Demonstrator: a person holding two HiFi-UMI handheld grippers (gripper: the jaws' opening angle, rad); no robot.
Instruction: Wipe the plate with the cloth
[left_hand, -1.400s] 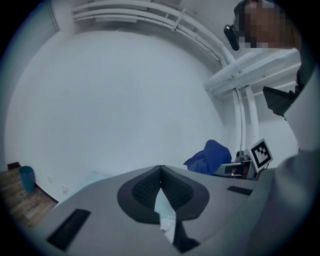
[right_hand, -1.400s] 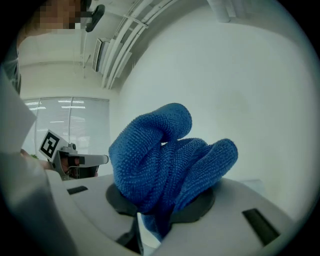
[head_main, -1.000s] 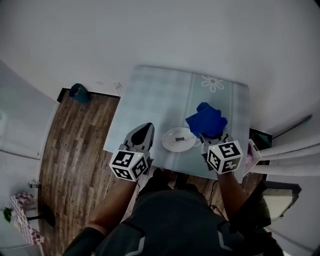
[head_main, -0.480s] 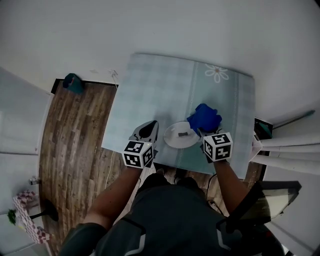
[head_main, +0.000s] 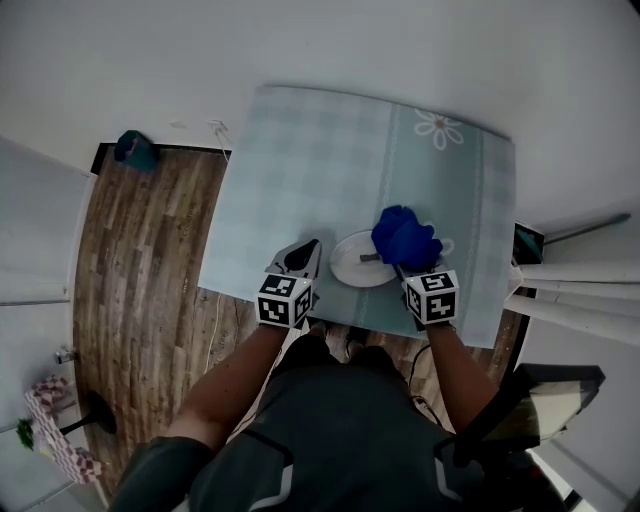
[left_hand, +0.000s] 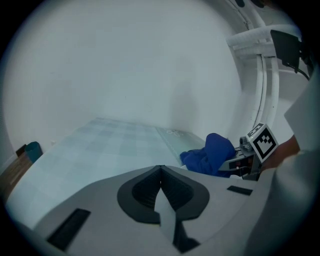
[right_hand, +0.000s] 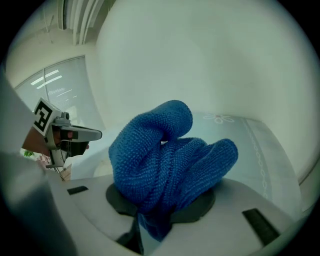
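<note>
Right jaws: clenched. The right gripper (right_hand: 152, 220) pinches the blue cloth (right_hand: 165, 160) by its lower fold, and the rest billows up loose in fat rolls above the jaws.
Left jaws: pressed together with nothing between them. The left gripper (left_hand: 161, 192) hovers over the near desk edge, just left of the plate.
Cloth and plate: in the head view the wad hangs over the right rim of the white plate (head_main: 352, 262). I cannot tell whether it is touching.
Plate: it sits near the front edge of the desk (head_main: 300, 170), between the two grippers, with a small dark mark (head_main: 368, 258) near its middle.
The wipe: I'd tip the loose rolls down flat onto the plate, not the jaw tips, then sweep from the right rim across that dark mark with light, even pressure.
Watch out: nothing pins the plate, so a hard push could skate it leftward. The left gripper looks well placed to brace the rim.
Grip: the pinch is narrow, so dragging too hard may tug the cloth free.
</note>
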